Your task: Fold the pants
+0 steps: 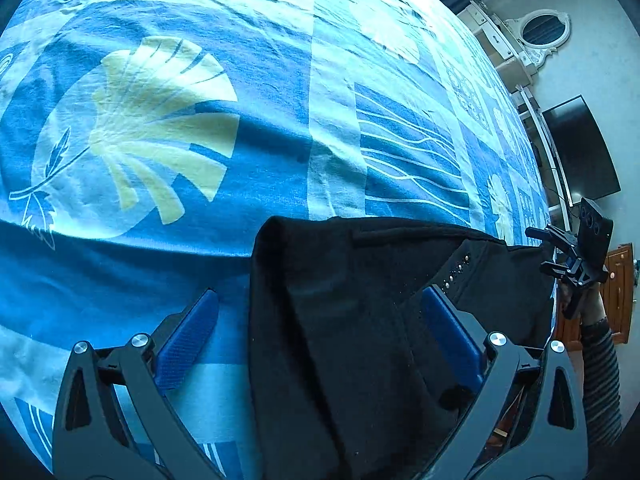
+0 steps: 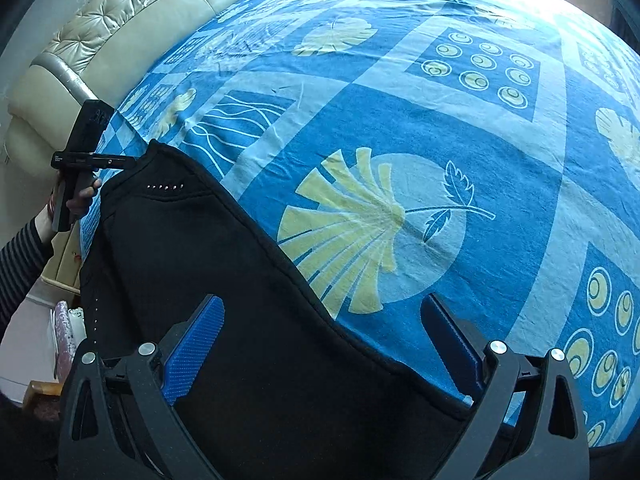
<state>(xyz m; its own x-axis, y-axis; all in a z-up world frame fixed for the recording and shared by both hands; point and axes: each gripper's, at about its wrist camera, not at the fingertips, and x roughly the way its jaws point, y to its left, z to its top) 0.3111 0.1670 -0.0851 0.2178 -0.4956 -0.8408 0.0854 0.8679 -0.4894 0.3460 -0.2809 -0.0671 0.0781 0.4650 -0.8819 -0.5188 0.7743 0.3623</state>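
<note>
Lying at the near edge of a bed, the black pants (image 1: 360,320) rest on a blue bedsheet (image 1: 160,240) printed with pale leaf and wave panels. In the left wrist view, the left gripper (image 1: 320,344) has its 2 blue-padded fingers (image 1: 188,344) spread wide; the pants pass between them, covering the area beside the right-hand pad. A row of small metal studs (image 1: 458,268) runs along one seam of the garment. The right gripper (image 1: 568,256) appears at the far right end of the pants; from this view its jaw state cannot be told.

In the right wrist view, the right gripper (image 2: 324,344) also stands wide open, with the black fabric (image 2: 240,300) spanning the gap between its pads. The left gripper (image 2: 132,159) appears at the far corner of the pants, its tip at the fabric edge. A tufted cream headboard (image 2: 120,12) borders the bed. A dark screen (image 1: 584,148) and a white-framed oval mirror (image 1: 540,32) stand beyond the bed.
</note>
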